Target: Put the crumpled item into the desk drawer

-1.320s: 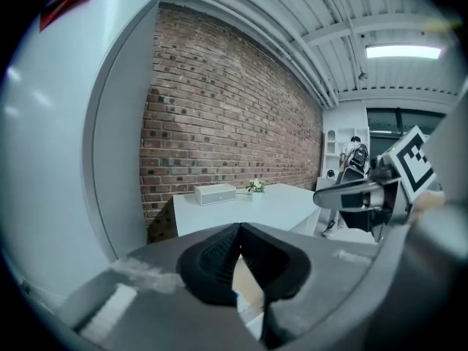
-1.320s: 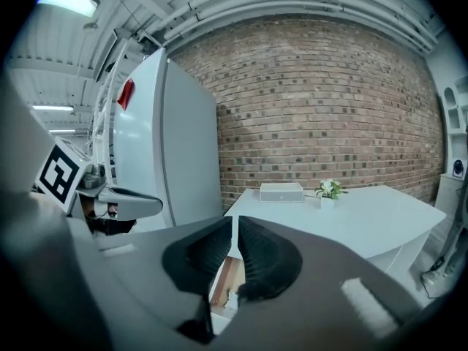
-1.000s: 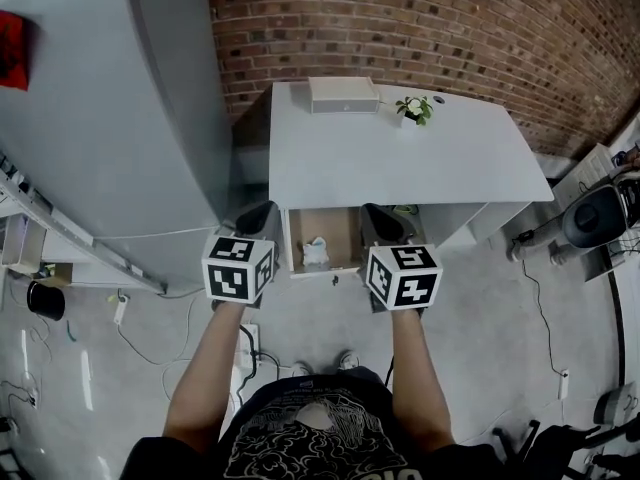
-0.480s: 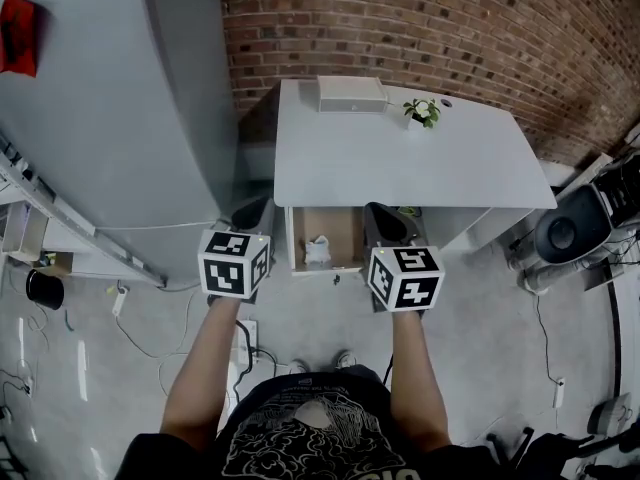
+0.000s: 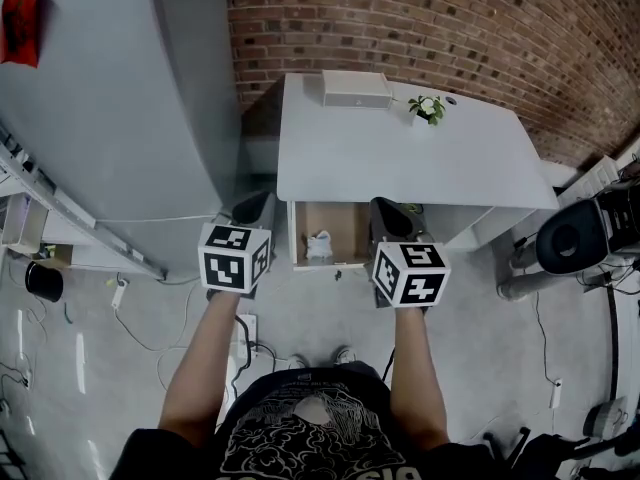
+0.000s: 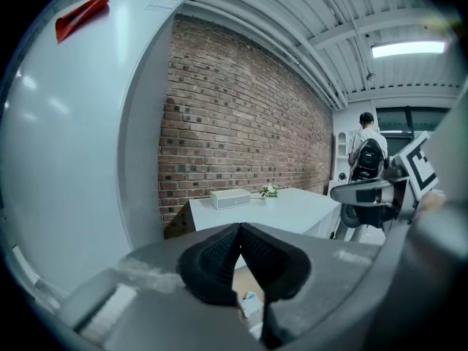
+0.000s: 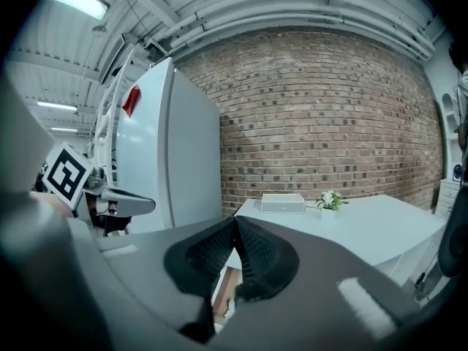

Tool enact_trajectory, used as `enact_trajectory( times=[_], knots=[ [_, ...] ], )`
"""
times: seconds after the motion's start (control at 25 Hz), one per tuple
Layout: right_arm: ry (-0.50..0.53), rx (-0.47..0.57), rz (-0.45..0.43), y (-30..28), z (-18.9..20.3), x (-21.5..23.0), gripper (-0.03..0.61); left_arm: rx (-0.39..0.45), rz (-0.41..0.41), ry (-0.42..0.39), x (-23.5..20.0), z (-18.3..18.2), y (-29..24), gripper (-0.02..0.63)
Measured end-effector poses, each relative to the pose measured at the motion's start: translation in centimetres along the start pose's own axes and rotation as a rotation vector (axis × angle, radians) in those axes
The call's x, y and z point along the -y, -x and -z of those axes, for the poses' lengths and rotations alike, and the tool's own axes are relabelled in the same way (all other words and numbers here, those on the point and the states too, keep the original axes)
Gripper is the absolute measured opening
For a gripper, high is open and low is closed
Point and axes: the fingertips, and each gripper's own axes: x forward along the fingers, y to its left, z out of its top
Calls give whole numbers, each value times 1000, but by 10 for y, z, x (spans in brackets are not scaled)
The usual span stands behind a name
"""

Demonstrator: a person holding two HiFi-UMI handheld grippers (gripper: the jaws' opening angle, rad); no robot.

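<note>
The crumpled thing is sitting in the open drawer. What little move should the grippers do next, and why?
Probably nudge the drawer shut with the right gripper, which is close beside its front. The crumpled item already lies inside the drawer. The right gripper and the left gripper are both shut and empty, so nothing seems left to carry.

Rough matt red-brown brick wall (image 5: pixel 450 28) at 12 o'clock. Smooth matt white desk top (image 5: pixel 400 158). At its 6 o'clock, open drawer (image 5: pixel 335 226) with a brown wood-look inside. Crumpled white item (image 5: pixel 320 245): paper or thin plastic, can't tell. Grey concrete floor (image 5: pixel 300 313) slightly glossy. Tall pale-grey cabinet (image 5: pixel 110 98) at 10 o'clock: smooth, soft sheen. Black ribbed matt pads (image 6: pixel 216 258) on left gripper (image 6: pixel 240 227).
</note>
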Motion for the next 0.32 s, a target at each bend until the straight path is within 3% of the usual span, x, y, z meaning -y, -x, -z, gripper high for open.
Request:
enact_trajectory(
  times=[0.32],
  knots=[
    [2,3,-2,-1,1,0,0,0,17,0,4,3,-4,1]
  ],
)
